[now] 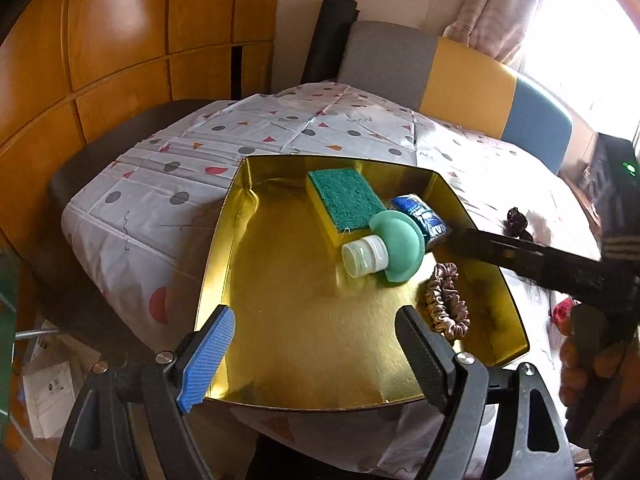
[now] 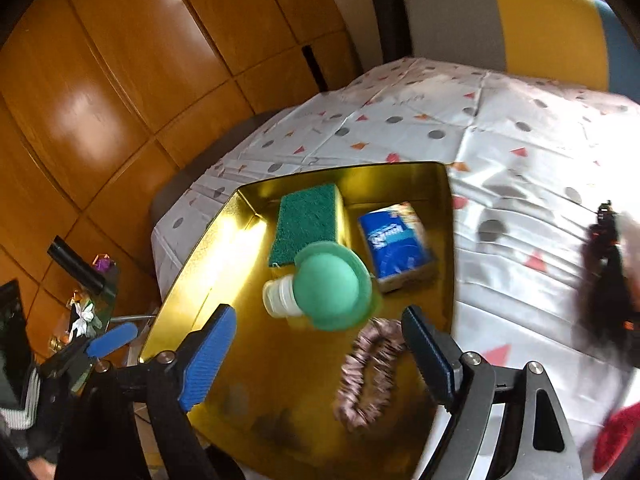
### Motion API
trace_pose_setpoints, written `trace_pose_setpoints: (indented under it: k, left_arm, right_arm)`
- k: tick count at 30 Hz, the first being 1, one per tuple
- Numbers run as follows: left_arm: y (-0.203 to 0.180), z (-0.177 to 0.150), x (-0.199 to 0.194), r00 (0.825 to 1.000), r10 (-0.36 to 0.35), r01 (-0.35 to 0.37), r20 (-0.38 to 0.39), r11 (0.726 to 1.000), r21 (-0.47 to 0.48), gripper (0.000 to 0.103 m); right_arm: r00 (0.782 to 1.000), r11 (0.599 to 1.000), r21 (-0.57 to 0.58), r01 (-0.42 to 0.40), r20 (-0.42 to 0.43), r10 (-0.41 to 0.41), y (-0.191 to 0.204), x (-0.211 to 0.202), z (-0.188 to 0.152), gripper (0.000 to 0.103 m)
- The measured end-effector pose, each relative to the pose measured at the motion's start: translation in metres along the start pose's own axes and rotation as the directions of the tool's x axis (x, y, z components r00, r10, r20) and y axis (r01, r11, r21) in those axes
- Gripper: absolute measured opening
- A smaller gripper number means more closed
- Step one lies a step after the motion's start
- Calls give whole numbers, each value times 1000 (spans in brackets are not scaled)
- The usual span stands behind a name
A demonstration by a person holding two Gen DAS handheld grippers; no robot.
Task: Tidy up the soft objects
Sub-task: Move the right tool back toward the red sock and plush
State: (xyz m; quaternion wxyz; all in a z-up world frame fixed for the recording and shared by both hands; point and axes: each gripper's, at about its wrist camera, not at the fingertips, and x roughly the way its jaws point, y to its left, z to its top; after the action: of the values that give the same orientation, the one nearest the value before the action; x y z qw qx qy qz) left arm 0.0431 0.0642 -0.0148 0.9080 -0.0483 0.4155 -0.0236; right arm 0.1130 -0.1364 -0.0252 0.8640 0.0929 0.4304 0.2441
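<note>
Gold tray [image 2: 224, 224] below; my right gripper [image 2: 320, 354] and left gripper [image 1: 316, 356] gape empty; withdrawing carelessly could snag the pink satin scrunchie [image 2: 370, 376].

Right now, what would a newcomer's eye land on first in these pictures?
The shiny gold rectangular tray on the patterned tablecloth dominates. Inside it lie a green-topped yellow sponge, a mint-green domed bottle, a blue tissue packet and, nearest, a pink satin scrunchie.
</note>
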Motion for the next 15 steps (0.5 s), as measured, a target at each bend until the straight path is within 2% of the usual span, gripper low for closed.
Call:
trace_pose_setpoints:
  k: [7,15]
  left_arm:
    - [-15,1,-13,999,-9,8,34,999,48,84]
    - [-33,2,-22,998,-20,14,56,995,102,84]
  right_arm:
    - [995,996,-24,87,46,-86,-18,-40,-19,87]
    - [976,981,25,190,100,-192,-65,-91,-33,89]
